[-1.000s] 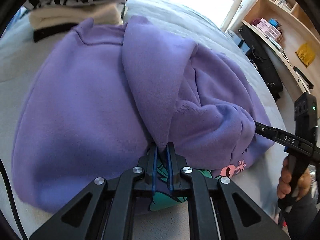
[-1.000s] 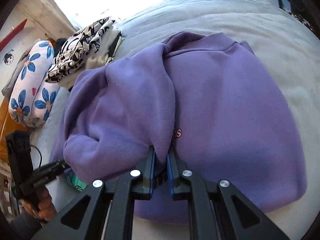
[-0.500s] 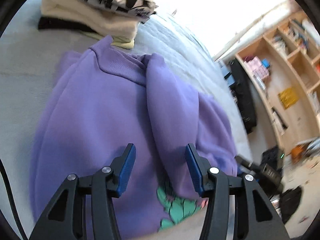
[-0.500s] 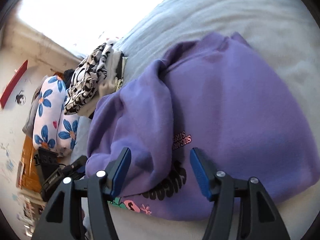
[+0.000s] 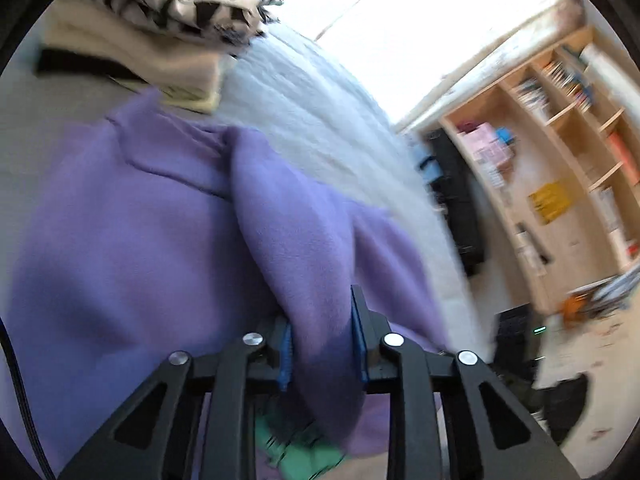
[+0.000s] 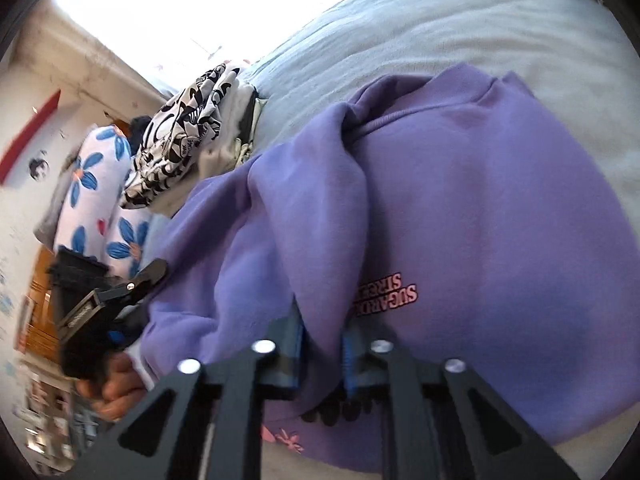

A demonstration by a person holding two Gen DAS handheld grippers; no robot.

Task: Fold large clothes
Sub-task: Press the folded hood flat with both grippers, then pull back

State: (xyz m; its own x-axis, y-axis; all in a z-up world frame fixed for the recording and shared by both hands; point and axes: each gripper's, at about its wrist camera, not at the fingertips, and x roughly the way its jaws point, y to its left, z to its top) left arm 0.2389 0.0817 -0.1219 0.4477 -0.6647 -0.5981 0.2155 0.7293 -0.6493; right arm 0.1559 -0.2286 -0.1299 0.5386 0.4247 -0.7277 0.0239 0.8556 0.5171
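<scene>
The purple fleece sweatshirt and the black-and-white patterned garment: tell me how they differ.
The purple fleece sweatshirt is plain-coloured with pink lettering; the black-and-white patterned garment is printed all over. The sweatshirt lies half-folded, loose on the pale bed cover; the patterned garment sits folded atop a stack of clothes. The left gripper and right gripper pinch the sweatshirt; nothing touches the patterned garment. Both are on the bed.

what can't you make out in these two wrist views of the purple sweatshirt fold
- Left wrist view: shelf contents, motion blur.
- Left wrist view: green print on the purple sweatshirt, hidden by the left gripper.
- Right wrist view: black lettering, covered by the right gripper and a fold.
</scene>
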